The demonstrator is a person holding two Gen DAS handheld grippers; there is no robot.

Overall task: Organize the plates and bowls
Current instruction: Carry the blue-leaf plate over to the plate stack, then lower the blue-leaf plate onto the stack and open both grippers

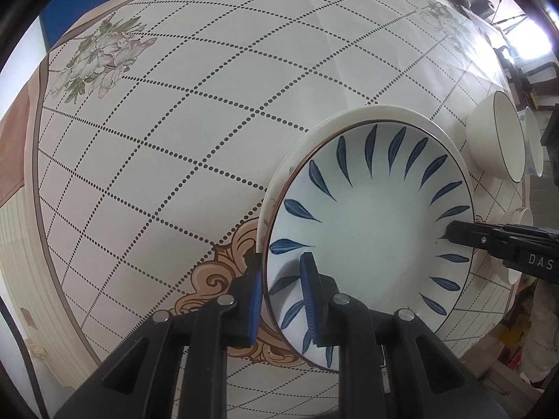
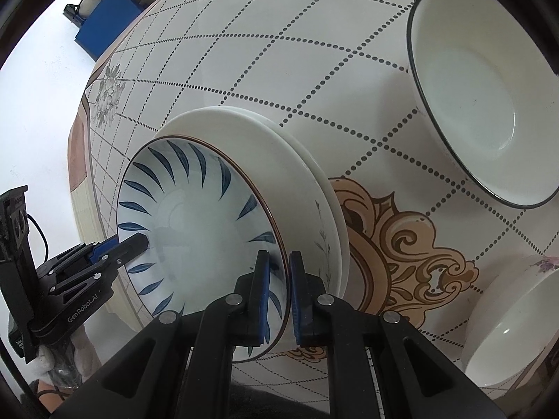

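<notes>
A blue-leaf plate (image 1: 370, 230) sits on top of a stack of white plates (image 1: 307, 139) on the patterned tablecloth. My left gripper (image 1: 281, 296) straddles its near rim, one finger outside and one inside, with a gap at the rim. My right gripper (image 2: 279, 293) is shut on the opposite rim of the same plate (image 2: 195, 223). Each gripper shows in the other view, the right one (image 1: 489, 241) at the plate's far edge and the left one (image 2: 115, 248) likewise. The white stack (image 2: 307, 174) lies beneath.
A white bowl with a dark rim (image 2: 482, 97) stands to the right, also seen on edge in the left wrist view (image 1: 499, 136). A floral white bowl (image 2: 513, 317) sits at the near right. The tablecloth (image 1: 195, 111) stretches left to the table's rounded edge.
</notes>
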